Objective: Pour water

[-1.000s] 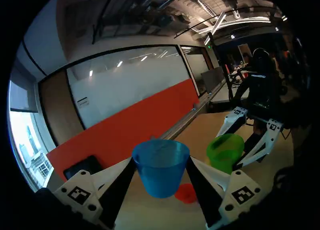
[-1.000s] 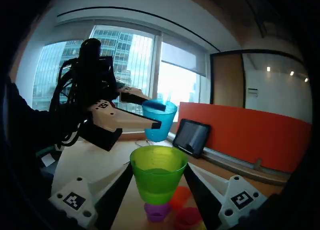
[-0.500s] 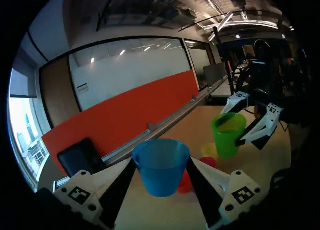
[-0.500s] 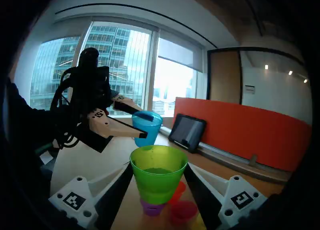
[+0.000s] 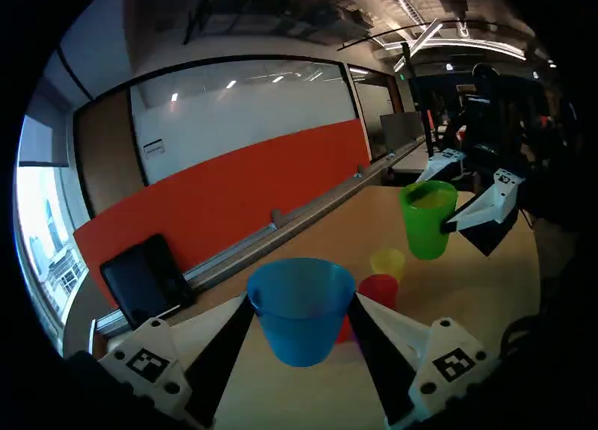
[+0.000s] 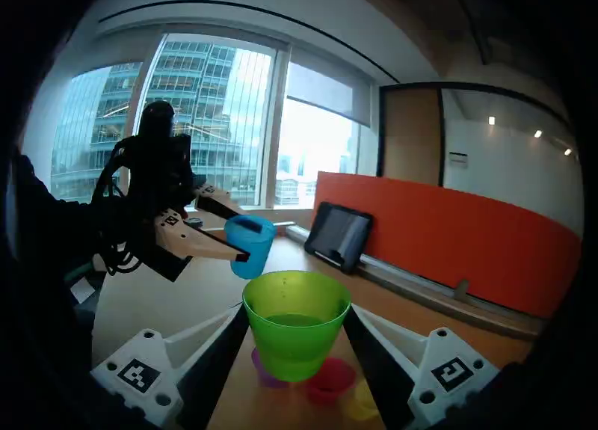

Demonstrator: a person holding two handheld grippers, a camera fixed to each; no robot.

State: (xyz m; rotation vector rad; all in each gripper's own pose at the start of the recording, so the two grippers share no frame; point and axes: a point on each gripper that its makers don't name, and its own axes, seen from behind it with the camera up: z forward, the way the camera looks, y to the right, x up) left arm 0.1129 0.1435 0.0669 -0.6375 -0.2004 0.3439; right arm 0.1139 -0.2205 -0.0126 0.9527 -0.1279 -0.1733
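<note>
**Two cups held over the table**

In the left gripper view, we see the left gripper [image 5: 301, 304] in the lower centre of the frame. Its two fingers are clamped on the sides of the blue cup [image 5: 301, 314]. The cup stands upright, translucent, mouth up; we cannot tell whether anything is in it. In the upper right, the right gripper [image 5: 432, 206] pinches the green cup [image 5: 426, 224], also upright, above the wooden table [image 5: 478, 295]. Between the two cups, a yellow cup [image 5: 388, 263] and a red cup [image 5: 379, 288] sit on the table, the red one partly hidden by the blue cup. A dark tablet [image 5: 146, 280] leans against the orange partition [image 5: 224, 198] on the left.

In the right gripper view, the green cup sits low in the centre, gripped from both sides by the right gripper's fingers. Water [image 6: 295, 320] lies in its lower part. Behind it, left of centre, the left gripper holds the blue cup, well apart from the green one. Beneath the green cup we see a purple cup [image 6: 261, 364], the red cup and the yellow cup. Tall windows [image 6: 217, 123] fill the upper left.
</note>
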